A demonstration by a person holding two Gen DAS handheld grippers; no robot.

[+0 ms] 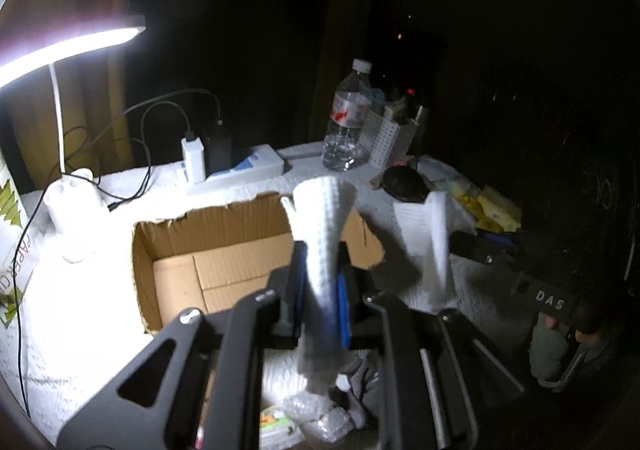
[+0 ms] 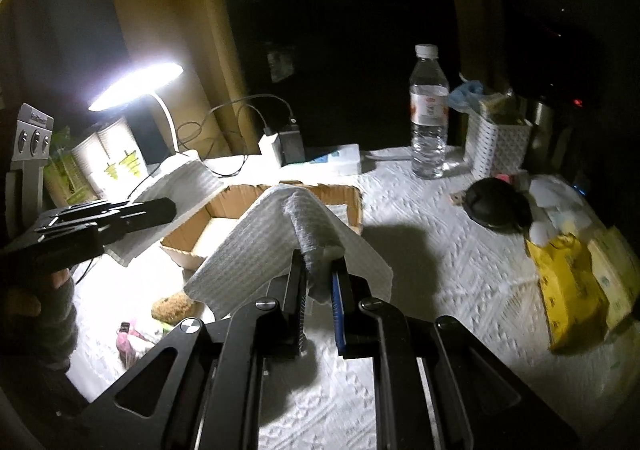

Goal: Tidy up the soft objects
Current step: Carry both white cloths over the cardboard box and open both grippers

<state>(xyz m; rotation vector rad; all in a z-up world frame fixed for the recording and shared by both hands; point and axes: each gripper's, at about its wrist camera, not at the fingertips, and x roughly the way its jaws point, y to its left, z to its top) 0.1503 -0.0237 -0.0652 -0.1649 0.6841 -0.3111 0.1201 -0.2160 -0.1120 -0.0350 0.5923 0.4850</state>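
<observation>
My left gripper [image 1: 322, 274] is shut on a white waffle-textured cloth [image 1: 326, 226] and holds it up over the near right corner of an open cardboard box [image 1: 224, 250]. My right gripper [image 2: 320, 270] is shut on another part of white cloth [image 2: 280, 246], which drapes over its fingers in front of the box [image 2: 256, 201]. In the right wrist view the left gripper [image 2: 160, 209] shows at the left with cloth [image 2: 180, 185] hanging from it. In the left wrist view the right gripper [image 1: 472, 246] holds cloth [image 1: 428, 234] at the right.
A lit desk lamp [image 2: 136, 85] stands at the back left with cables and a charger [image 2: 270, 147]. A water bottle [image 2: 428, 113], a white perforated basket [image 2: 496, 145], a black round object [image 2: 496, 201] and yellow packets [image 2: 572, 282] sit to the right. Small items [image 2: 172, 308] lie near the front left.
</observation>
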